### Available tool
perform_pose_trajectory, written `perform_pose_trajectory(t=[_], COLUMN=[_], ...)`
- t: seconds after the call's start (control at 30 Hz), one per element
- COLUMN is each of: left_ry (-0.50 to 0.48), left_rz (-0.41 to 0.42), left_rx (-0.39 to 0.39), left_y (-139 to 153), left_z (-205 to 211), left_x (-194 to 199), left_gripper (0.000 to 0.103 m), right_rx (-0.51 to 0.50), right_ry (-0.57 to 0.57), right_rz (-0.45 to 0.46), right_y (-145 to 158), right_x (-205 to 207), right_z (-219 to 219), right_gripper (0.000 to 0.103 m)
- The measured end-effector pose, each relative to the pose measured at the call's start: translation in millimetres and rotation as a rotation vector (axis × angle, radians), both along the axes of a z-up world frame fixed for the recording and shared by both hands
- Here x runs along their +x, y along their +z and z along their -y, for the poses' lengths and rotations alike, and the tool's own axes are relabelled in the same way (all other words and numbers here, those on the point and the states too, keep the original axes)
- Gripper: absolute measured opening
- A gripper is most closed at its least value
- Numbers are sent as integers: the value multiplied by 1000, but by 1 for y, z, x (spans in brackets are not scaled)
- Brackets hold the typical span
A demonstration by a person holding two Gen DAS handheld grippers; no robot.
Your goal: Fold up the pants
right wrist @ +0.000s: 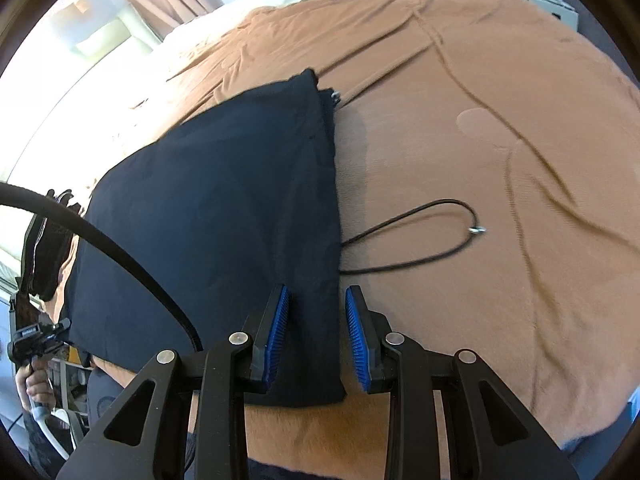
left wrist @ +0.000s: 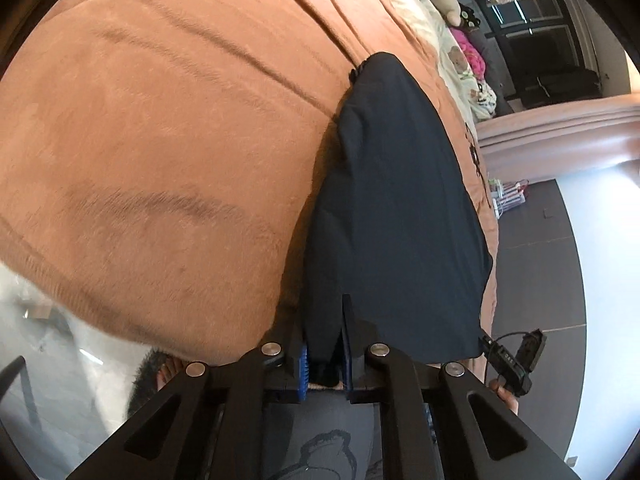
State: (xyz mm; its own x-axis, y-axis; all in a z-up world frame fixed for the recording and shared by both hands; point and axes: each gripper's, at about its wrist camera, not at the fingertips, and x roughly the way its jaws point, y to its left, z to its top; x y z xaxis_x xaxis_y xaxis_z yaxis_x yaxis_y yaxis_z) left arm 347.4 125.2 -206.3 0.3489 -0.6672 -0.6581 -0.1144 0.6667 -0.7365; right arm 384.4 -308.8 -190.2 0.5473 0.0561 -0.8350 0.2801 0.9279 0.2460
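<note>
Dark navy pants [right wrist: 224, 216], flat folded on blanket [right wrist: 480, 160]

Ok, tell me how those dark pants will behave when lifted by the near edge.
The pants probably flop and sag; they lie flat in soft layers. Likely light. The drawstring trailing on the blanket may drag.

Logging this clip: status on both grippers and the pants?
Left gripper shut on pants edge. Right gripper open, straddling the near corner. Black cord loose on the blanket beside them.
</note>
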Motion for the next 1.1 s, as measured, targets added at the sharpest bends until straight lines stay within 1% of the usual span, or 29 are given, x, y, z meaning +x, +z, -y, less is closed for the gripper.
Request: perform_pose_trajectory(t=[0.1,0.2,0.27,0.37,0.43,0.57,0.67,0.77,0.9,0.97,1.03,1.1], left_ry=[25,47,61,87,101,116,125,139,151,147,149,150], left_rz=[14,22,27,38,46,60,70,78,84,76,67,69], left_rx=[-7,-25,-44,-68,-73,-71,-85,-115,-146,-155,-170,-176], left_y=[1,-1,-4,-7,-8,-8,-10,-13,-17,-20,-21,-20], left_z=[-2,0,0,-2,-3,-2,-2,-4,-4,-5,-8,-9], left_x=[-5,-9,-13,-17,-19,-23,-22,-21,-19,-20,-22,-25], left_gripper=[15,26,26,27,28,28,28,28,28,24,14,11], right_rx=[-39,-57,-66,-72,-70,-66,-53,-37,-28,-35,-34,-45], right_ry=[-4,6,28,74,103,181,240,281,296,295,303,312], right_rz=[29,67,85,108,114,100,95,82,76,69,65,61], right_y=[18,32,39,49,50,43,34,23,8,1,-6,-10], right_x=[-9,-21,-24,-27,-24,-11,1,13,27,35,46,56], right_z=[-12,-21,-30,-50,-66,-104,-140,-167,-194,-203,-211,-218], right_gripper=[26,26,28,28,28,28,28,28,28,28,25,21])
